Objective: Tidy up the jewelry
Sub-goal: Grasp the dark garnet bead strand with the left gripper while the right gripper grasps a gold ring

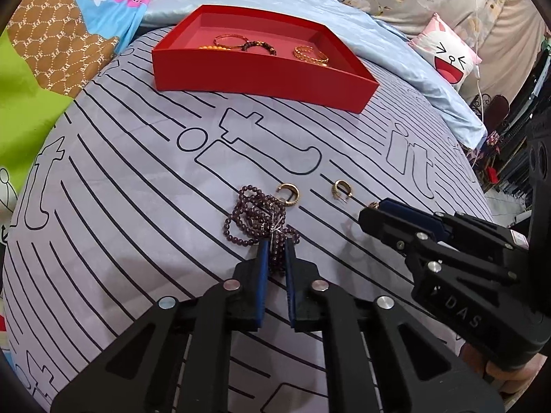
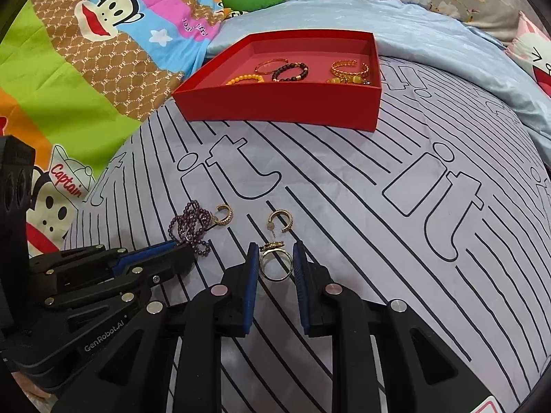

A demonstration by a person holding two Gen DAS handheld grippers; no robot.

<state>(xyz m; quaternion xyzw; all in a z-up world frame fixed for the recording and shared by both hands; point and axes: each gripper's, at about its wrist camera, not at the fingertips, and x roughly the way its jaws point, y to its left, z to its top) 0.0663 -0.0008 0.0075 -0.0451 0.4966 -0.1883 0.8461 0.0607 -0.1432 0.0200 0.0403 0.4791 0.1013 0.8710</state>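
Note:
A purple bead strand [image 1: 256,218] lies bunched on the striped grey sheet. My left gripper [image 1: 275,246] has its fingers narrowed on the strand's near end. Two gold hoop earrings [image 1: 289,193] [image 1: 341,189] lie just beyond it. In the right wrist view a gold ring [image 2: 275,261] lies between the fingers of my right gripper [image 2: 275,251], which is open around it, pads apart from it. The earrings [image 2: 224,215] [image 2: 280,222] and the strand [image 2: 191,225] lie ahead and left. The red tray [image 1: 261,79] [image 2: 282,105] at the back holds several bracelets.
A light blue sheet [image 1: 396,44] lies behind and right of the tray. A cartoon blanket [image 2: 86,51] is on the left, and a pink pillow [image 1: 447,55] at the back right. The two grippers are side by side, close together.

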